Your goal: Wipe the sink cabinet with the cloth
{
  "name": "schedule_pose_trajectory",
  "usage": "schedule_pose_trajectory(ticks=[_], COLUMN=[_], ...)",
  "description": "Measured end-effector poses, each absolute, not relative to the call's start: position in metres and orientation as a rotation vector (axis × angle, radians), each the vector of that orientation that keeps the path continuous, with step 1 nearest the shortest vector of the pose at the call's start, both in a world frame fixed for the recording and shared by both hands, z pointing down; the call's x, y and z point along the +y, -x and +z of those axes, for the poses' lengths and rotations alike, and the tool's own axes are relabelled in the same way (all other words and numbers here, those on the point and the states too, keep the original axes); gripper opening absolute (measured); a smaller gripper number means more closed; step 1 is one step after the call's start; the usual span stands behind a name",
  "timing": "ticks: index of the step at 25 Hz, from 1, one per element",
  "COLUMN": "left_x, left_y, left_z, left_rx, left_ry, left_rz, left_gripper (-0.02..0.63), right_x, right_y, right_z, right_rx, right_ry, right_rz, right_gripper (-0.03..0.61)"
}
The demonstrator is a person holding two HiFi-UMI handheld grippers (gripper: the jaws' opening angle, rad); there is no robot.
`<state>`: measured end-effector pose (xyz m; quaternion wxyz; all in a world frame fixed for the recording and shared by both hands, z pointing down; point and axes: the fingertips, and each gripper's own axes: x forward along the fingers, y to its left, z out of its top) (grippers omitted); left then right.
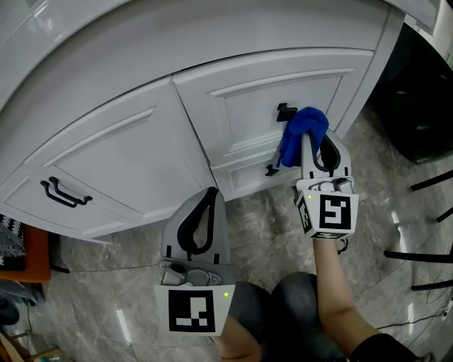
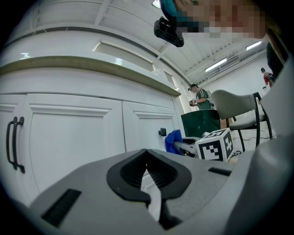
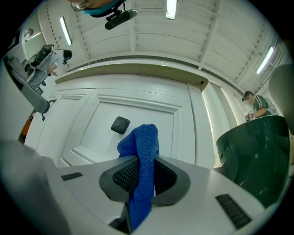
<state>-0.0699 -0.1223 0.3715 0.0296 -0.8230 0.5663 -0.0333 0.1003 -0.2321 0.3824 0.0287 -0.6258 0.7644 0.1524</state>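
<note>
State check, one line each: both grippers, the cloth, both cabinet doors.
left gripper: shut, nothing between the jaws.
right gripper: shut on the cloth.
cloth: bunched, clamped in the jaws, next to the handle of the right door; whether it touches the door cannot be told.
left door: closed.
right door: closed.

floor: grey marble tile | ceiling: strip lights | furniture: dark green bin
</note>
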Motion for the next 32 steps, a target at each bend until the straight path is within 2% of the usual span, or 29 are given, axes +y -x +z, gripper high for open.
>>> schedule_pose_trajectory(ticks=[8,26,32], left_x=[-0.121,-0.121,-0.122], left_y=[0.069,0.074,0.073], left_z=[0.37,0.371,0.374], left_rx=[1.738,1.756,1.739], left_ry=[2.539,2.543,2.55], left_rz=[-0.102,-0.091,-0.101], left_gripper=[0.005,0.006,0.005], right_x=[-0.238,-0.238,-0.243], right_y=[-0.129,-0.153,-0.182], right_z=[0.383,0.386,0.396], right_rx=[2.298,2.248,2.198], right_ry=[2.001,2.145,2.251], right_rz=[0.455,0.667,0.627], right_gripper=[0.058,0.058,0.058])
